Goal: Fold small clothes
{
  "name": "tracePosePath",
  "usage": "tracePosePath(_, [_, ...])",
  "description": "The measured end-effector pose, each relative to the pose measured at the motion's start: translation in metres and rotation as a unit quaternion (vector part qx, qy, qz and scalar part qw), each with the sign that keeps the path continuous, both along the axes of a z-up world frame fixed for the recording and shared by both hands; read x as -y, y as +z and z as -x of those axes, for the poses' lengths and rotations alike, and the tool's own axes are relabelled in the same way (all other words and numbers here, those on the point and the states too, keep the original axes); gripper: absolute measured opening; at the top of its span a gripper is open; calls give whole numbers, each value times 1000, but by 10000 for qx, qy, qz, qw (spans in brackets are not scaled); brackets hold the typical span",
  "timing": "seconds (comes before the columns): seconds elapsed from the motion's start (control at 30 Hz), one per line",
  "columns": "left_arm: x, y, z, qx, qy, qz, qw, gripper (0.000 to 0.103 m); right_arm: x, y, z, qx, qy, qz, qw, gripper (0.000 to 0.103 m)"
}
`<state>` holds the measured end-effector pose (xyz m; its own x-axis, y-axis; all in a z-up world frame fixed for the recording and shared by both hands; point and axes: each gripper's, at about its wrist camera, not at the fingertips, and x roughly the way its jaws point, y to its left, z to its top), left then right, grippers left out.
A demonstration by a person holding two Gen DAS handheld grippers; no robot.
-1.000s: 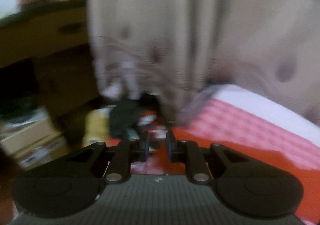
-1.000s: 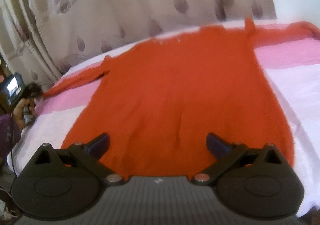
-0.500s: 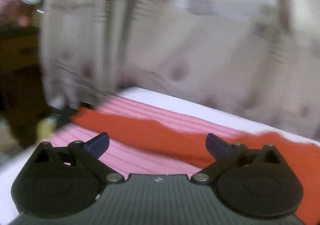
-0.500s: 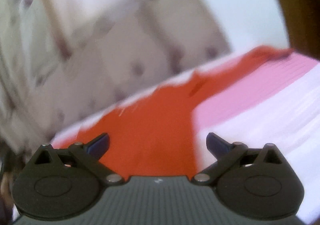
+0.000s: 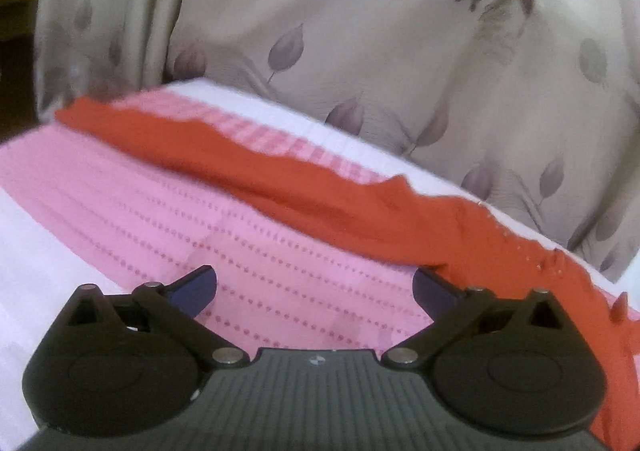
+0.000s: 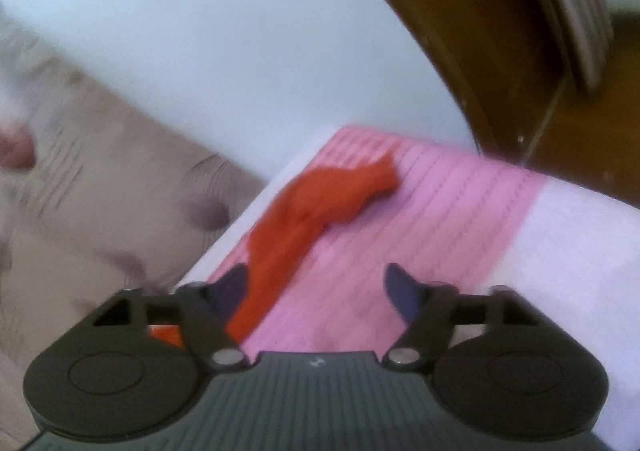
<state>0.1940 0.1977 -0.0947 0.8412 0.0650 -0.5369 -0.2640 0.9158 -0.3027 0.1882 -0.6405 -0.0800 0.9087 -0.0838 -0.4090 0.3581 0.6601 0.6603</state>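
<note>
**Both grippers hover spread over red garment on pink bed cover**

The left gripper (image 5: 314, 285) holds its fingers wide apart above the pink dotted cover (image 5: 168, 211), gripping nothing; its right finger tip sits just beside the red garment (image 5: 304, 179), whose sleeve stretches along the cover's far edge. The right gripper (image 6: 316, 287) also has its fingers apart, the other red sleeve (image 6: 316, 207) running past its left finger. Beyond the cover hangs a beige leaf-print curtain (image 5: 400, 51); a wooden frame (image 6: 460, 31) rises behind it.

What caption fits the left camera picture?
Open left gripper above the pink sheet, facing the red sleeve.
</note>
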Motion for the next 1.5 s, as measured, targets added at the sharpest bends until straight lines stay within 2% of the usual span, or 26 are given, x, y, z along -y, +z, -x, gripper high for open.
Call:
tracePosePath(0.1, [-2,3,-4,-51,90,28,9999,102,21,-11,-18,274,-240,-472,9982,70])
tracePosePath(0.2, [2,3,-7,-146,94,-151,9997,102,37,-13,-37,605,-302,-792,9946,69])
tracePosePath(0.27, [5,3,-8,-202,142,-246,9994,103,38,-9,-50,432,-266,-613,9968,34])
tracePosePath(0.3, [5,3,-9,-229,162,-267,9992,103,38,-5,-56,160,-263,-340,9989,7])
tracePosePath(0.33, [5,3,-9,-255,175,-281,9991,103,37,0,-58,31,-273,-96,9996,7])
tracePosePath(0.4, [5,3,-9,-288,190,-324,9989,103,40,17,-56,55,-365,302,9989,7])
tracePosePath(0.5, [8,2,-11,-350,187,-416,9983,103,60,46,-38,309,-743,441,9958,7])
tracePosePath(0.57, [7,2,-10,-356,185,-428,9983,103,71,51,-28,119,-912,540,9943,6])
tracePosePath(0.6, [7,2,-10,-350,186,-422,9983,103,81,49,-22,-180,-1035,596,9927,6])
tracePosePath(0.67, [7,2,-10,-342,190,-411,9984,103,93,37,-15,-361,-1053,450,9928,7])
tracePosePath(0.73, [7,2,-10,-336,192,-407,9984,103,103,22,2,19,-1077,-7,9942,8])
tracePosePath(0.8, [7,2,-10,-333,195,-403,9984,103,100,10,28,591,-1002,-443,9922,9])
tracePosePath(0.9, [6,3,-9,-318,197,-382,9986,103,68,4,49,653,-546,-391,9956,11])
tracePosePath(1.0, [7,3,-8,-297,222,-372,9986,103,2,-5,70,640,458,-194,9967,11])
tracePosePath(1.07, [6,3,-7,-276,218,-336,9988,103,-35,-11,81,604,1030,-252,9925,19])
tracePosePath(1.1, [6,3,-6,-254,179,-303,9991,103,-59,-15,88,554,1359,-276,9888,35])
tracePosePath(1.13, [7,4,-4,-228,95,-273,9993,102,-89,-18,99,463,1731,-220,9836,59])
tracePosePath(1.2, [13,7,4,-312,-355,-257,9986,102,-139,-21,118,341,2288,-54,9729,89])
tracePosePath(1.27, [18,9,21,-440,-880,-84,9951,102,-181,-21,137,248,2726,98,9617,90])
tracePosePath(1.37, [18,13,60,-543,-1495,257,9869,102,-246,-16,170,-1,3320,618,9413,90])
tracePosePath(1.43, [16,15,83,-628,-1800,431,9807,103,-268,-18,182,3,3573,793,9306,90])
tracePosePath(1.5, [18,16,104,-708,-2056,465,9750,103,-287,-25,190,-298,3718,989,9226,89])
